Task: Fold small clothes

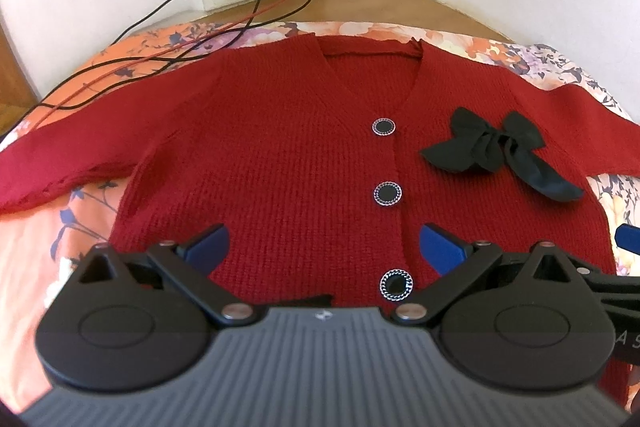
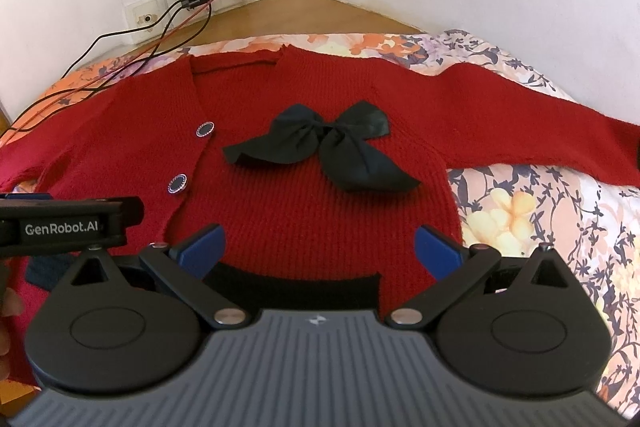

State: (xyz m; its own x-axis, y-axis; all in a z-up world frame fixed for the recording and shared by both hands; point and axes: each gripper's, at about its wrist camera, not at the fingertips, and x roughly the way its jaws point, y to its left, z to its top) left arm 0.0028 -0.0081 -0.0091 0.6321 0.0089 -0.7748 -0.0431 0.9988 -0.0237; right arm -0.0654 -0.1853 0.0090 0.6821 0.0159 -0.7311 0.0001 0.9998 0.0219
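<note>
While both jaws gape, red cardigan (image 1: pixel 280 147) spread flat, just ahead of each hand-held gripper (image 1: pixel 324 247).

cardigan (image 1: pixel 280 155) hem: behind gripper body | left sleeve (image 1: pixel 36 171) cuff: cut off by edge

We see a dark red knitted cardigan (image 1: pixel 288 147) lying flat and face up just ahead of our left tool (image 1: pixel 324 247), both sleeves spread out sideways. Three round black, silver-rimmed buttons (image 1: pixel 387 192) close its front, and a black bow (image 2: pixel 332 151) sits ahead of our right tool (image 2: pixel 318 247).
</note>
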